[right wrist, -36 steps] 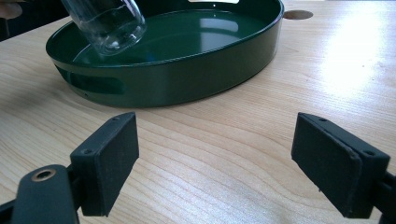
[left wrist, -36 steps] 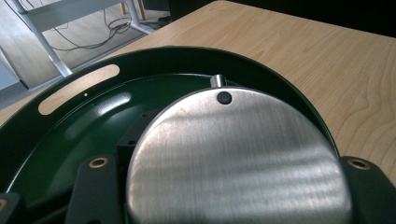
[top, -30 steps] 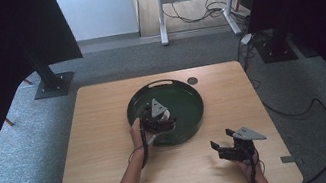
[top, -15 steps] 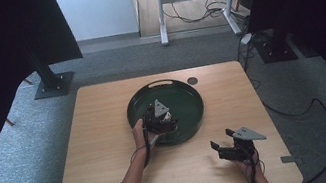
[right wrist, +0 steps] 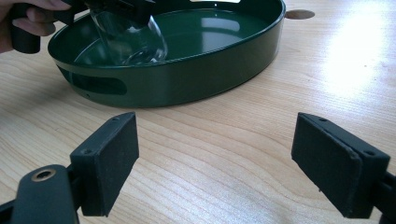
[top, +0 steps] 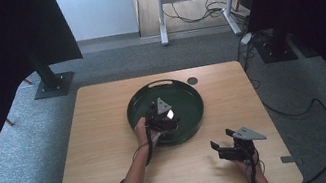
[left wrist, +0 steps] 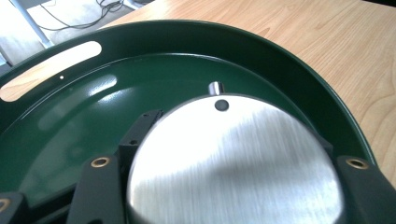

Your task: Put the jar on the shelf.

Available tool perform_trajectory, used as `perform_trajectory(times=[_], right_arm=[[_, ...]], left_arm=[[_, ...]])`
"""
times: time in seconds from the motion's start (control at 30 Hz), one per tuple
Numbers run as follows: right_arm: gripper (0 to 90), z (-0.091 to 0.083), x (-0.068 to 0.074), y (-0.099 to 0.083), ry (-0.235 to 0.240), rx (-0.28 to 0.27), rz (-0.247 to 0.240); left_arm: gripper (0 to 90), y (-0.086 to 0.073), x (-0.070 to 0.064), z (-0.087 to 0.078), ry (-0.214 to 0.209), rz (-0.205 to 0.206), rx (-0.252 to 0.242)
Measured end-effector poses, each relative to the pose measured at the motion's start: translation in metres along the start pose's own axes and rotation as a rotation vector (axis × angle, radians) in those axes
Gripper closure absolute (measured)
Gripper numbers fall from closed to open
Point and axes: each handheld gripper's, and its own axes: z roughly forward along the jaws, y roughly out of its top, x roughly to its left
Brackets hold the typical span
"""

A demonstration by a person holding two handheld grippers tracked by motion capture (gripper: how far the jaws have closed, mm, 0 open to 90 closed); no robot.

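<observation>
left gripper point(top: 164, 117) was clamped on a glass point(right wrist: 130, 39) over the green tray point(top: 196, 116), probably about to set it down gently, while the right gripper point(right wrist: 215, 163) sat wide open on the table point(top: 97, 133).

Steel lid point(left wrist: 231, 163) cut off below

A round tray point(top: 192, 122) sits on the surface point(top: 97, 133), just behind its centre, with one handle slot at the far rim and another at the near wall. The left hand-held gripper point(top: 164, 117) hangs over the tray's near-left part, inside the rim, gripping a lidded glass jar point(right wrist: 128, 39); the jar's lid point(left wrist: 233, 163) lies between its jaws, with the tray floor beneath and beyond it. The right hand-held gripper point(top: 226, 150) is over bare surface in front of the tray and to its right, near the front edge, well apart from the left one. A small round cap point(top: 192, 80) is set in the surface just behind the tray's far-right rim.
</observation>
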Motion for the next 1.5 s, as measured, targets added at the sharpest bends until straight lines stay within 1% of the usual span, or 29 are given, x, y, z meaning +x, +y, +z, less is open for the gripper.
perform_trajectory(times=[0.03, 0.1, 0.6, 0.7, 0.77, 0.83, 0.87, 0.9, 1.0, 1.1, 1.17, 1.27, 1.3, 1.37, 1.5], right_arm=[[14.6, 0.000, 0.000, 0.000, 0.000, 0.000, 0.000], [14.6, 0.000, 0.000, 0.000, 0.001, -0.001, 0.000], [14.5, 0.000, 0.000, 0.000, 0.000, -0.001, 0.000], [14.5, 0.000, 0.000, 0.000, 0.001, 0.000, 0.000], [14.5, 0.000, 0.000, 0.000, 0.001, 0.001, -0.001], [14.5, 0.000, 0.000, 0.000, 0.001, 0.000, 0.000], [14.4, 0.000, 0.000, 0.000, 0.001, -0.002, -0.001], [14.4, 0.000, 0.000, 0.000, 0.001, -0.002, -0.001], [14.4, 0.000, 0.000, 0.000, 0.001, 0.001, -0.001], [14.3, 0.000, 0.001, 0.000, 0.000, 0.003, -0.005], [14.3, 0.000, 0.001, 0.000, 0.000, 0.004, -0.006], [14.3, 0.000, 0.001, 0.000, 0.000, 0.004, -0.008], [14.2, 0.000, 0.001, 0.000, 0.000, 0.004, -0.008], [14.1, 0.000, 0.001, 0.000, -0.002, 0.002, -0.009], [14.0, 0.000, 0.002, 0.000, -0.008, 0.001, -0.016]], left_arm=[[37.8, 0.000, 0.000, 0.001, 0.002, -0.004, 0.003], [37.7, -0.001, 0.003, 0.001, -0.003, -0.026, 0.001], [37.4, -0.001, 0.003, 0.001, 0.000, -0.027, 0.005], [36.3, -0.001, 0.003, 0.001, -0.003, -0.020, 0.010], [33.8, -0.002, 0.003, 0.001, -0.007, -0.017, 0.017], [28.3, -0.003, 0.003, 0.002, -0.010, -0.020, 0.021], [24.5, -0.004, 0.003, 0.001, -0.010, -0.022, 0.019], [24.5, -0.005, 0.003, 0.001, -0.011, -0.024, 0.015], [18.8, -0.008, 0.004, -0.002, -0.007, -0.032, 0.007], [15.0, -0.009, 0.005, -0.005, 0.002, -0.028, 0.004], [12.7, -0.010, 0.006, -0.007, 0.006, -0.033, 0.002], [10.6, -0.012, 0.006, -0.011, -0.006, -0.042, -0.006], [9.9, -0.012, 0.006, -0.013, -0.008, -0.038, -0.006], [8.3, -0.013, 0.006, -0.018, -0.001, -0.037, -0.011], [5.4, -0.015, 0.007, -0.028, -0.002, -0.050, -0.024]])
